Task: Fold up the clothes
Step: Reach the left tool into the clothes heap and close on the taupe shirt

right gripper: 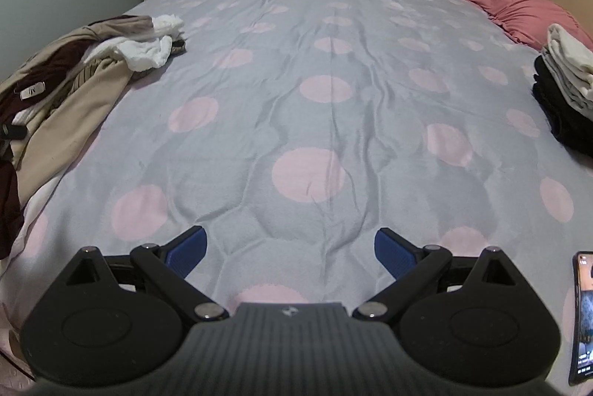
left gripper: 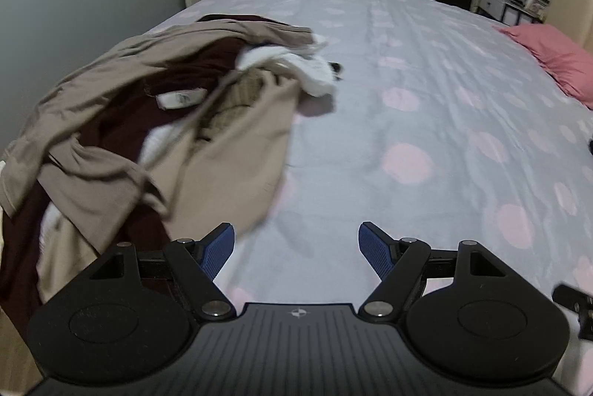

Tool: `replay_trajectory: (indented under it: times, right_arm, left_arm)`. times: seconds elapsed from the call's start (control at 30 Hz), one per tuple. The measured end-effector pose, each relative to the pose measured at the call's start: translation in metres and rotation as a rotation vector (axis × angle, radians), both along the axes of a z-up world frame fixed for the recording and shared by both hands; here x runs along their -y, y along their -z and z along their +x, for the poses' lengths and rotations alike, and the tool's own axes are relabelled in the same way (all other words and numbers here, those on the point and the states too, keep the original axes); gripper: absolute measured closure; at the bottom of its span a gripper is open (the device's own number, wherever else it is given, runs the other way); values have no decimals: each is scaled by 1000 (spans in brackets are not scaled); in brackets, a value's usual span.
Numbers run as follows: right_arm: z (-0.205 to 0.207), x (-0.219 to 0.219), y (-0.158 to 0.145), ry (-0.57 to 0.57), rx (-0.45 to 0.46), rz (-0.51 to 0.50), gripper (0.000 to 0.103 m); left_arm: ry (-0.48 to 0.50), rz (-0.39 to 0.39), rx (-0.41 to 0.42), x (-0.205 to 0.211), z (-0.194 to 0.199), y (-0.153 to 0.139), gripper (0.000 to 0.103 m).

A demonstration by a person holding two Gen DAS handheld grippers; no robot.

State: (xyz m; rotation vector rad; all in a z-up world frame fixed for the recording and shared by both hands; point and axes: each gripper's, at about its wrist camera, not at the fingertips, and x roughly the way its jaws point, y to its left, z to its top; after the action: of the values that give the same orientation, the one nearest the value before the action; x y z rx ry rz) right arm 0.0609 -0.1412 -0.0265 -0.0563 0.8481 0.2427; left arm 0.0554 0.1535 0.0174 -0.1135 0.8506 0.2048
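Leftmost, the heap of unfolded clothes (left gripper: 148,122) sprawls over the near-left part of the bed (left gripper: 426,92), a beige garment (left gripper: 229,173) draped on top, a maroon garment (left gripper: 178,77) with a white neck label beneath it and a white piece (left gripper: 307,70) at the far end. Just right of that heap the left gripper (left gripper: 296,240) hovers above bare quilt, jaws spread wide and empty. Further right, the right gripper (right gripper: 291,248) is likewise spread and empty over the open middle of the bed. At the far right sit a stack of folded clothes (right gripper: 567,88), a pink pillow (right gripper: 519,10) and a phone (right gripper: 583,318). Because the garments are tangled, a careless pinch could lift several layers together, or drag the heap off the bed's left edge.
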Motion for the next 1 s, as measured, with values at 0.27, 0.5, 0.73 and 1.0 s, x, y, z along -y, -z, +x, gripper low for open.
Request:
replay_trajectory:
  times: [0.27, 0.5, 0.73, 1.0]
  right_arm:
    - [20, -12, 10, -6, -33, -1, 5]
    - [28, -22, 19, -29, -58, -2, 5]
    - [27, -28, 23, -57, -70, 5, 5]
    - [18, -34, 21, -83, -52, -22, 5]
  left_arm:
    - [-137, 79, -31, -79, 42, -1, 30]
    - [-168, 89, -80, -109, 59, 32, 38]
    - [-180, 112, -86, -119, 55, 42, 60]
    - [-197, 99, -73, -129, 52, 35, 89]
